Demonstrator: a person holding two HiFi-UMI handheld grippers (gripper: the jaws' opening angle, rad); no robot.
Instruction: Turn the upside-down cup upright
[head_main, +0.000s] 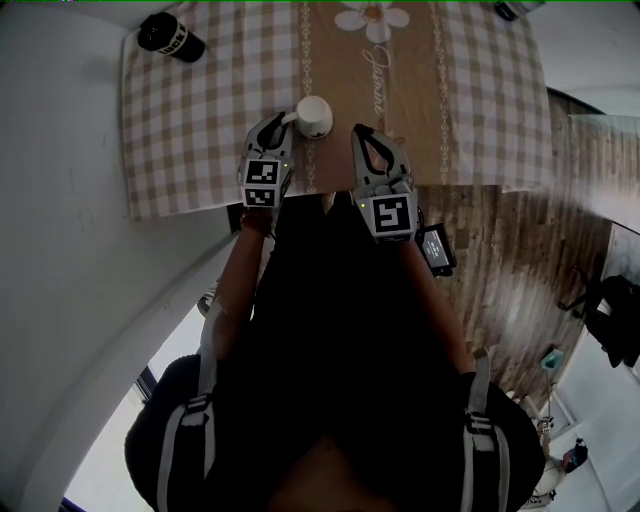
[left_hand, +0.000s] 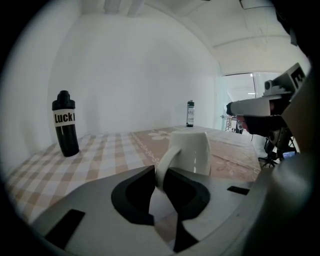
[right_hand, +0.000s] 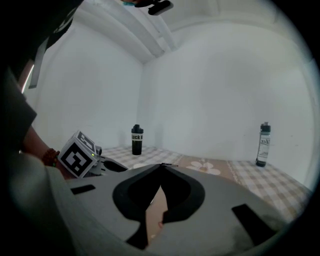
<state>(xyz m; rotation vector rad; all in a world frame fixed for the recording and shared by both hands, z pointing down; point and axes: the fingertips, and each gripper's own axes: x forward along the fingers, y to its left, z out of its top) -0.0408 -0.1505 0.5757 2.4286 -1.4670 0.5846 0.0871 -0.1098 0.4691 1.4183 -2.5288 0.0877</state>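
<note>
**Left gripper on the handle, cup mouth-down**

I had the left gripper closed to a narrow gap on the handle of the white cup. In the left gripper view the loop of the handle ran straight in between the jaws, and both tips lay against it.

The cup stood upside down, base up and rim on the table. It sat on the beige runner, close to the table's near edge and just beside the seam with the checked tablecloth.

The right gripper hung just to the right of the cup, apart from it, over the near edge of the table. Its jaws were fully together with nothing between them, which the right gripper view showed plainly.

A black bottle stood upright on the cloth at the far left corner, well apart from the cup. A slimmer bottle stood upright at the far right side of the table.
</note>
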